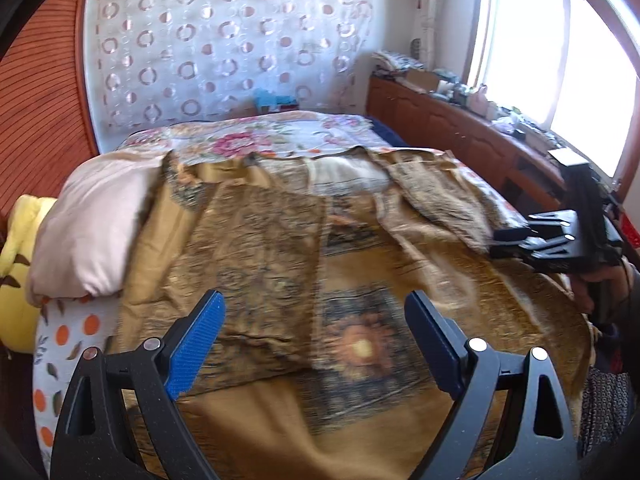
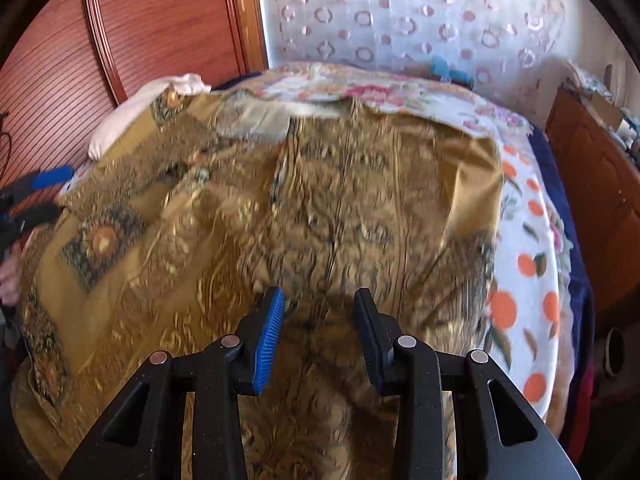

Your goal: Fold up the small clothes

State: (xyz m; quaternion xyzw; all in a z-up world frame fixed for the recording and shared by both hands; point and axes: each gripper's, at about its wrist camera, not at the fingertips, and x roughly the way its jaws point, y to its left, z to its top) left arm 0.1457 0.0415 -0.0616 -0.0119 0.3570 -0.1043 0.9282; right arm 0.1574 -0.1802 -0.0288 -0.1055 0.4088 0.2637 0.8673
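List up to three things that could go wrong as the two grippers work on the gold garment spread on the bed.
1. The garment is already layered, with a flap folded over; a pinch may catch several layers, or only one.
2. Both views are blurred, so aim may suffer.
3. The right gripper hangs half-open over creased cloth and the left gripper wide open; uneven pulls could skew the fold.

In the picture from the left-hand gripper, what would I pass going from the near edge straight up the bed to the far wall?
Left gripper → golden-brown patterned garment spread on the bed → floral bedspread → small blue object, too blurred to name → white curtain with pink rings.
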